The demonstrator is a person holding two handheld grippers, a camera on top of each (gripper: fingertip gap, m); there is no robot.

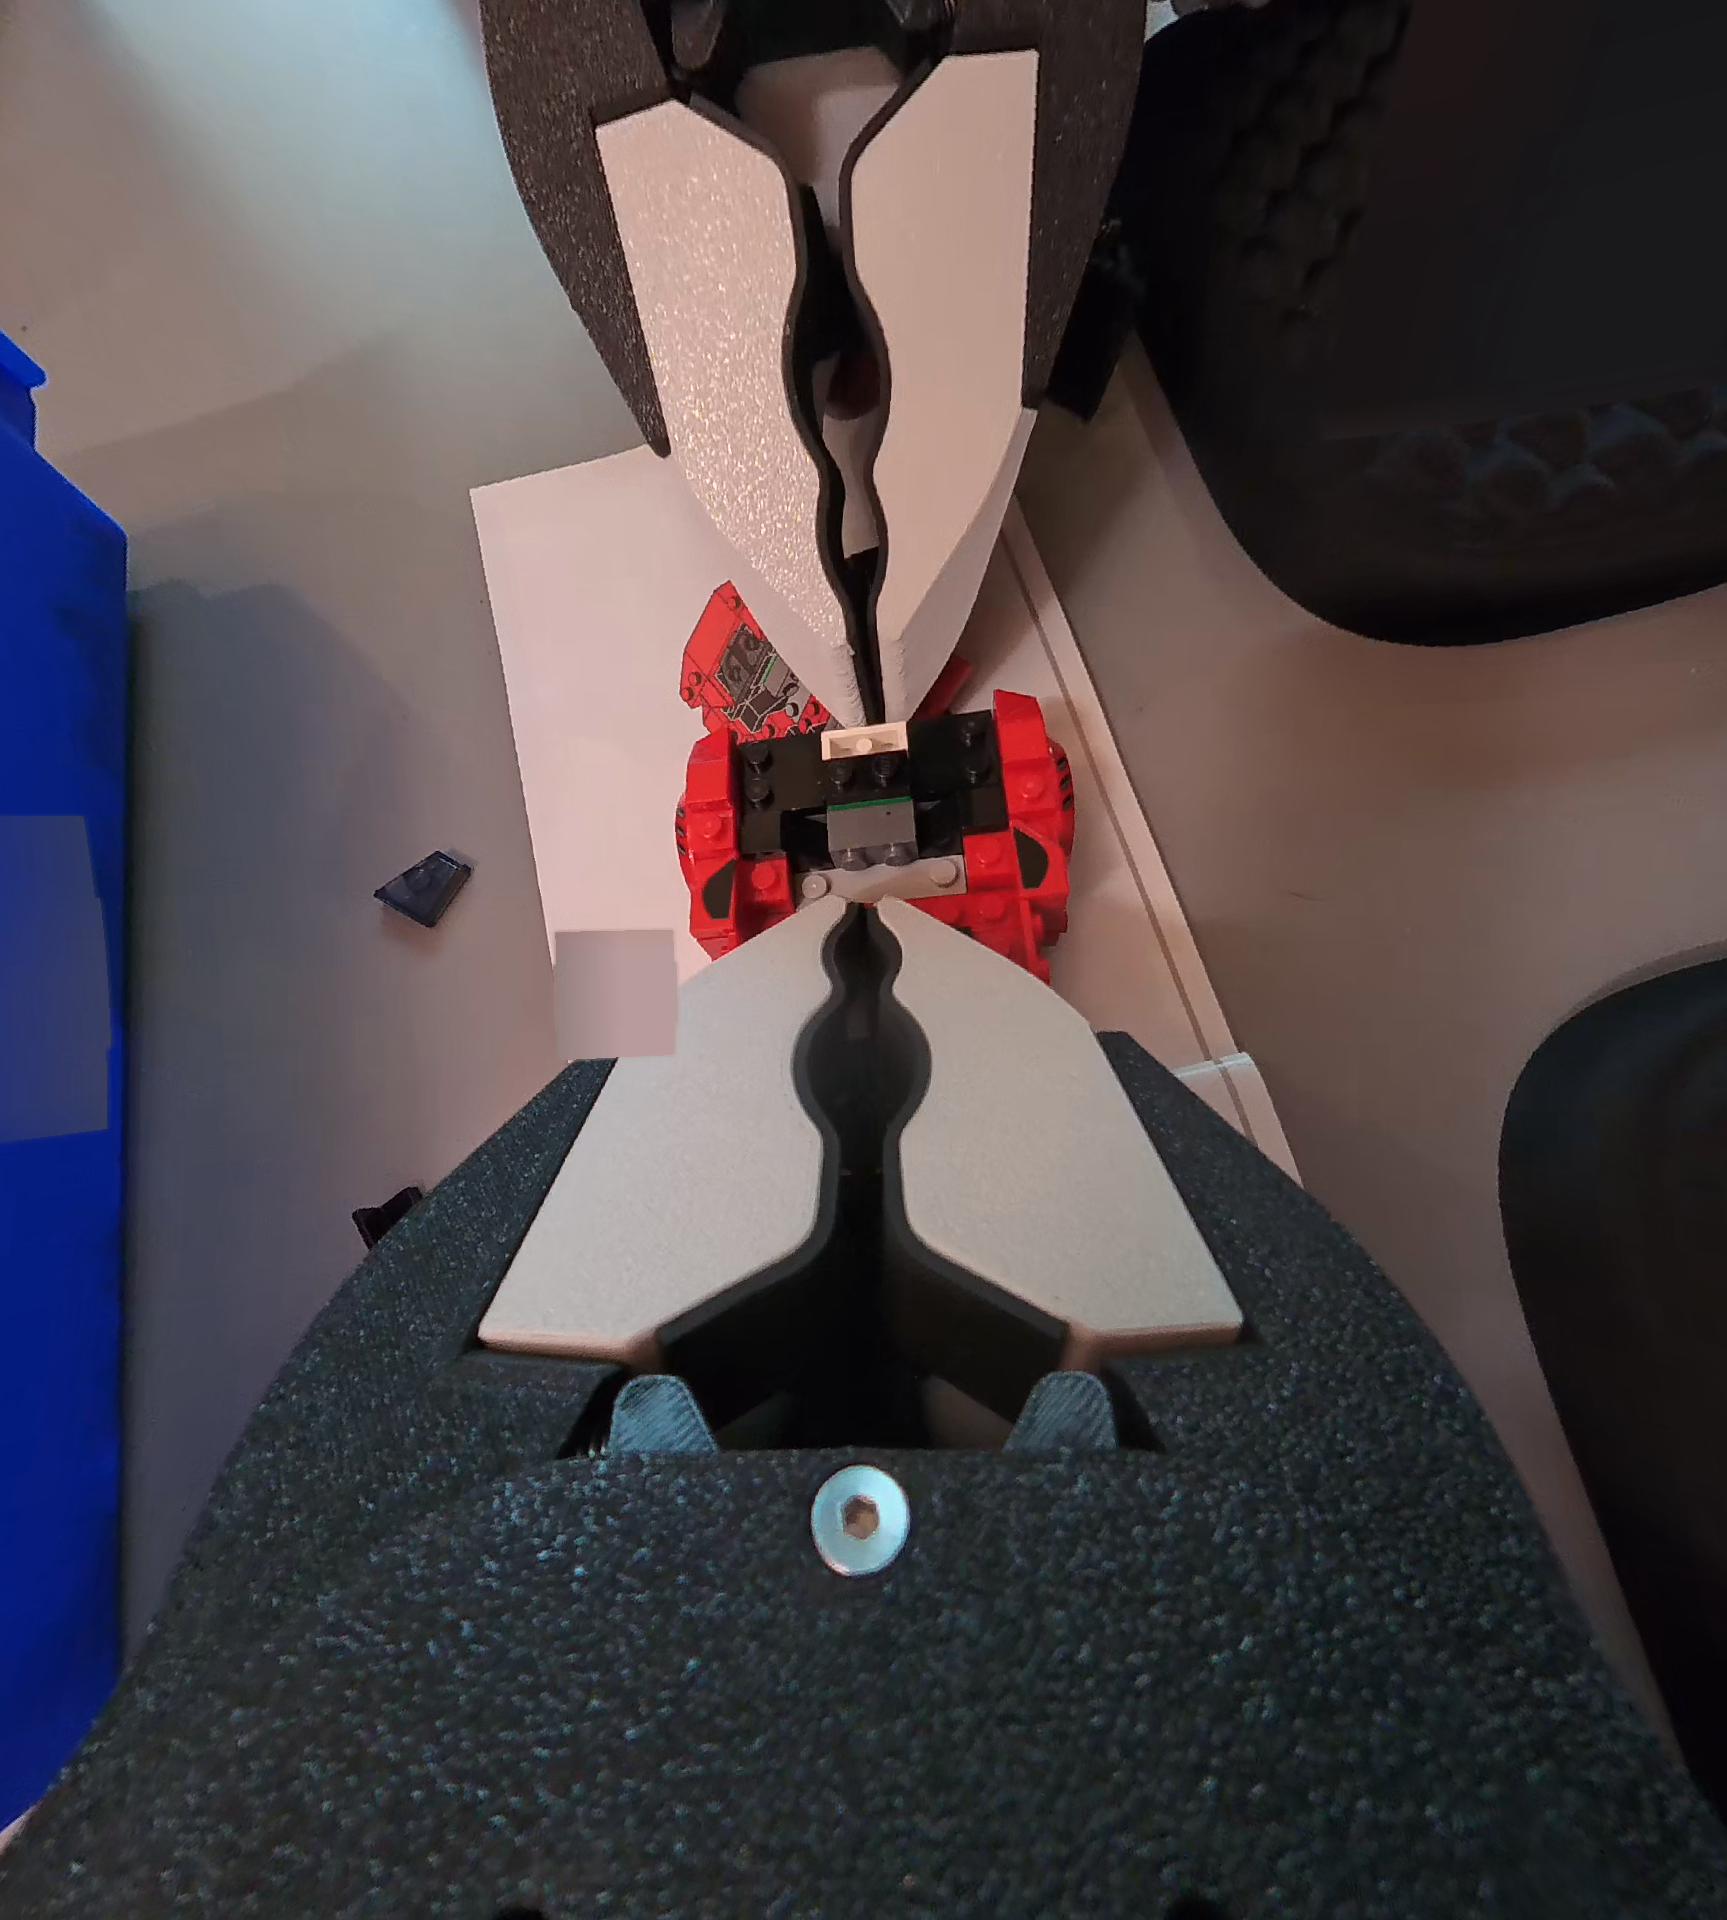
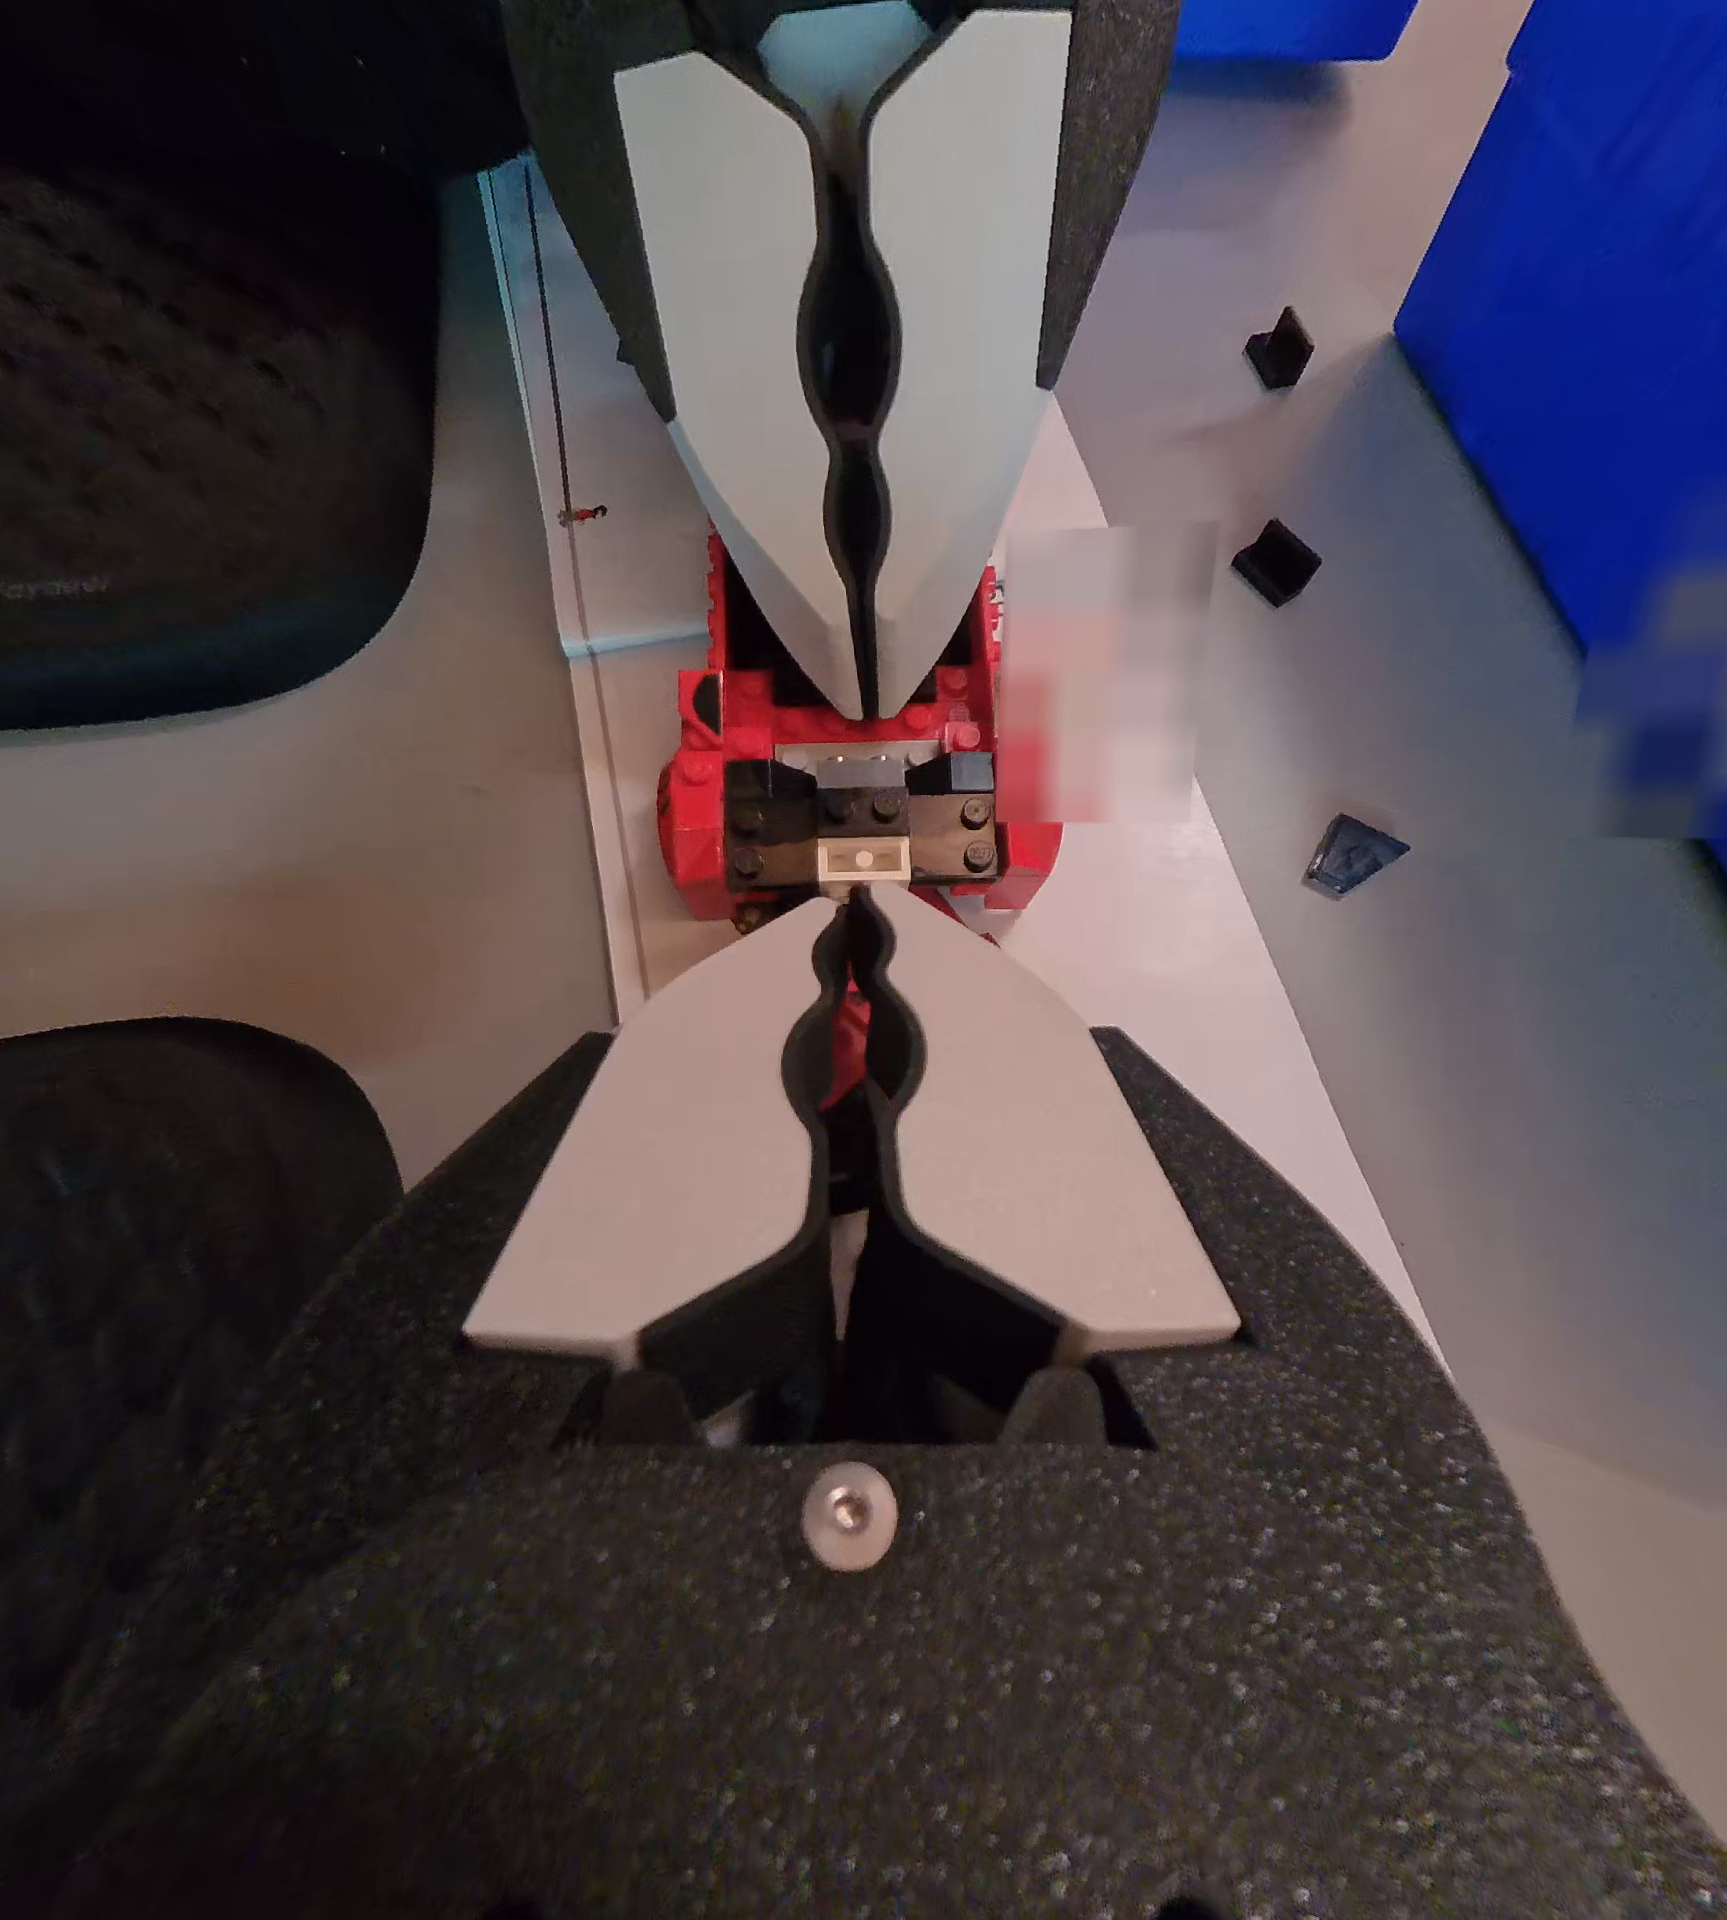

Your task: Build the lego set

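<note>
The left gripper (image 1: 861, 906), a black textured body with two pale grey wedge-shaped fingers (image 1: 724, 1039), reaches forward and down with its jaws drawn nearly together, the tips meeting just at the near edge of the red and black lego car model (image 1: 1025, 821), at a light grey plate on its near end; whether anything is pinched between them cannot be told. Facing it head-on from the far side, the right gripper (image 1: 871, 707) comes down in the same narrow pose, its tips almost touching over a small white studded plate (image 1: 865, 742) on the model's black centre. In the right wrist view the arrangement mirrors: the right gripper (image 2: 859, 902) points at the white plate (image 2: 864, 858) and the left gripper (image 2: 867, 707) descends opposite, so the two pairs of tips bracket the lego car model (image 2: 698, 831) from both ends. The model sits on a white instruction sheet (image 1: 568, 623) that lies on the pale table (image 1: 267, 416). Left of the sheet lies a small dark translucent sloped brick (image 1: 423, 885), and beyond it a blue plastic bin (image 1: 7, 727). Two small black bricks (image 2: 1277, 561) rest near that bin in the right wrist view. Dark padded cases (image 1: 1461, 416) lie on the other side.
</note>
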